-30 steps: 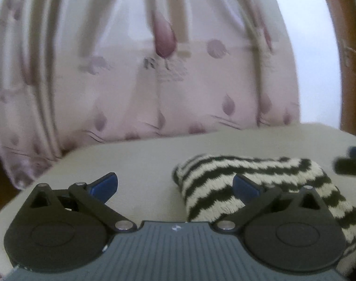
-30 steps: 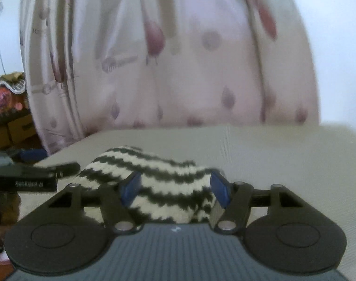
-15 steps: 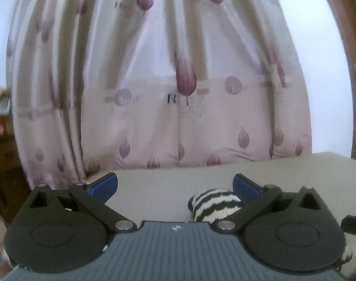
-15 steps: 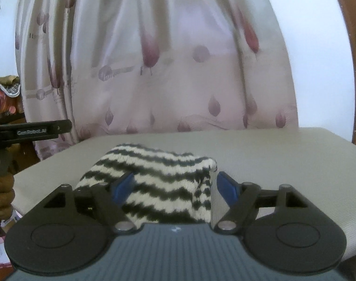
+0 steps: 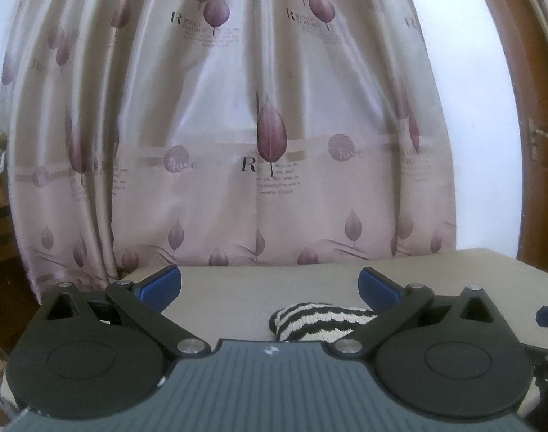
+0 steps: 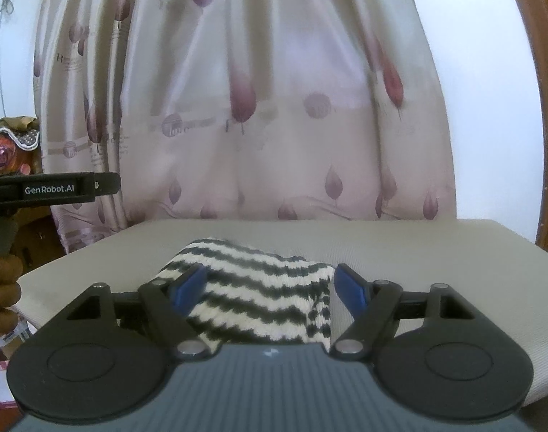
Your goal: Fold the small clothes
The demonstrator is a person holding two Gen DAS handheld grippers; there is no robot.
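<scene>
— Well, where does the black-and-white zigzag knitted cloth (image 6: 259,291) lie?
— Folded on the beige padded surface (image 6: 418,248), between the right hand-held gripper (image 6: 270,286)'s spread jaws, unpinched.
— And the left hand-held gripper (image 5: 270,282)?
— Spread too, holding nothing. The knit looks soft and light; a folded edge seems the best hold.

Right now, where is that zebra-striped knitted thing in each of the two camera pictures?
Left wrist view: the striped garment lies low, right of centre, beside the right fingertip.
Right wrist view: it fills the lower middle, between the open fingers.
Shared landmark: the leaf-print curtain behind the table.
</scene>
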